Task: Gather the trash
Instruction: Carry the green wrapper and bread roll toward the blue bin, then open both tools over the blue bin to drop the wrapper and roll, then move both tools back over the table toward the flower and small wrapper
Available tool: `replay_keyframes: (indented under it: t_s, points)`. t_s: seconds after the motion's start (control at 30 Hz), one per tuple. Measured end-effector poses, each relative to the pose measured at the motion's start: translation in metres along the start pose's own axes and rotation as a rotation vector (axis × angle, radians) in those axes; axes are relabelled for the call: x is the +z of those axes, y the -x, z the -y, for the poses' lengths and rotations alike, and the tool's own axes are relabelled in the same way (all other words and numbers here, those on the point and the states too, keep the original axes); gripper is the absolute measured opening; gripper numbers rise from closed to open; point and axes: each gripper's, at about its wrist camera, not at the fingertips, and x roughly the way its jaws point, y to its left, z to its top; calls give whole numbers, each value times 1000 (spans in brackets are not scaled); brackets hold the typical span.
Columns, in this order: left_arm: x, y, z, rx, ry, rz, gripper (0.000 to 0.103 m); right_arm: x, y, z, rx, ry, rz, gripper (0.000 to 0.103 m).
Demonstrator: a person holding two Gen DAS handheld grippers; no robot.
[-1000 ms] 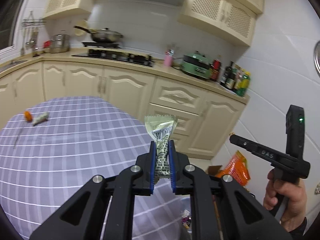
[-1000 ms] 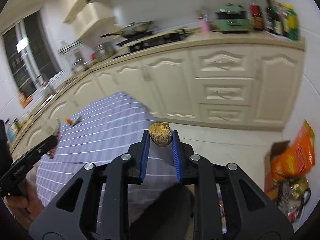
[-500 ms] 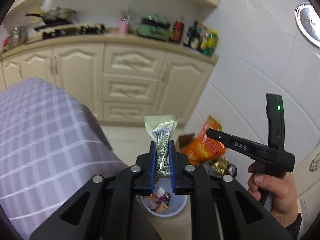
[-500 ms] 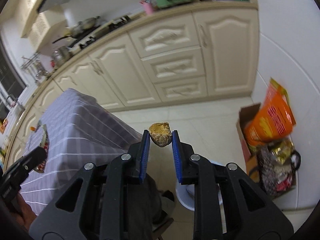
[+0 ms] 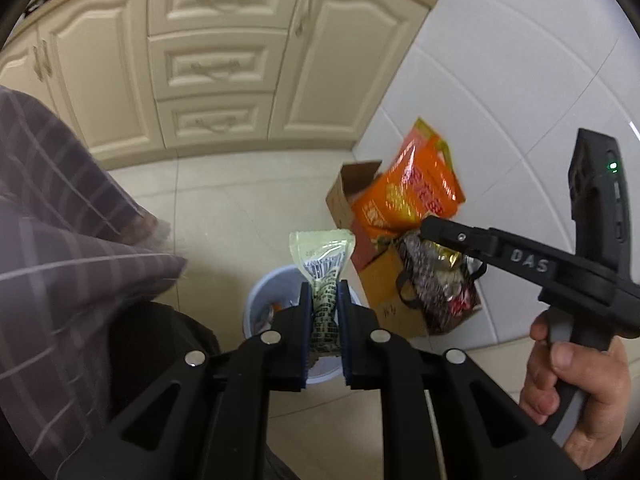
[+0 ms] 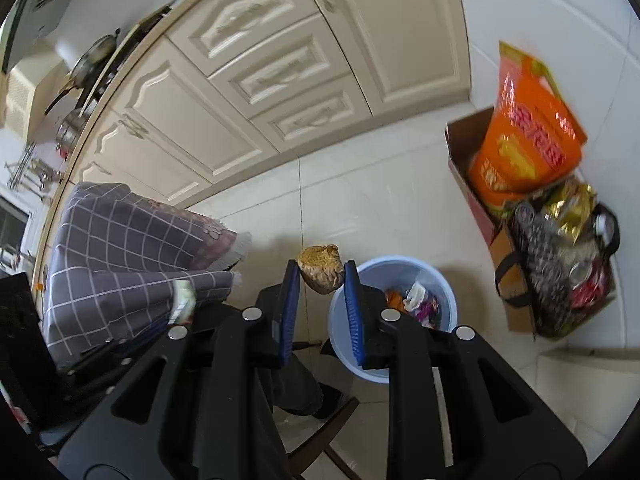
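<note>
My left gripper is shut on a green and white snack wrapper that sticks up from between its blue pads. It hangs over a pale blue trash bin on the floor. In the right wrist view my right gripper is shut on a brown crumbly lump, just left of the same trash bin, which holds several wrappers. The right gripper's body, held in a hand, shows at the right of the left wrist view. The wrapper also shows at the left of the right wrist view.
A table under a grey checked cloth stands left of the bin. A cardboard box with an orange bag and a dark patterned bag sits against the white tiled wall. Cream cabinets line the back.
Both grippers have swung away from the table and tipped down toward the floor, each still holding its item. The trash bin and the box by the wall have come into view beneath them.
</note>
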Motion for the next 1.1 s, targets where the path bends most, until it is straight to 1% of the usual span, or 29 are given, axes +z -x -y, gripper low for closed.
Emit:
replay_keyframes:
  t_s: [0.07,0.13,0.17,0.2,0.23,0.27,0.3,0.33,0.37,0.53,0.7,0.8,0.9,1.0,1.1]
  points:
    - [3,-16,1,-22,-11,-41,15,0,-6,5,10,-24,-9,24]
    - [7,-23,2,-23,-23,-62,31,-1,-11,12,2,-49,-21,25]
    - [10,-23,0,-20,-23,-58,54,-1,-12,14,3,-59,-25,38]
    - [11,-19,-3,-7,-13,-35,79,-2,-11,17,-3,-78,-19,56]
    - [11,-15,-4,9,-5,-12,87,-1,-10,18,-6,-85,-11,79]
    - [11,-8,-6,27,-1,18,90,-1,-9,19,-6,-91,-4,84]
    - [12,-2,-6,37,-2,32,91,-2,-9,21,-5,-99,-5,84]
    - [12,1,-7,42,-1,34,91,-2,-9,22,-10,-108,-6,89]
    - [12,6,-9,55,3,40,92,-2,-8,23,-20,-115,-1,96]
    - [13,35,-11,101,2,101,93,-2,-5,21,-51,-111,6,97]
    - [14,66,-11,114,-8,169,93,0,0,11,-52,-90,12,97]
    - [16,79,-9,123,-9,194,93,3,7,-2,-45,-65,26,97]
    - [17,98,-8,126,-10,237,93,6,12,-14,-34,-41,39,97]
    - [19,121,-9,149,-21,286,93,10,17,-29,-18,-16,51,97]
    - [20,142,-13,160,-21,329,93,16,24,-50,-1,21,68,97]
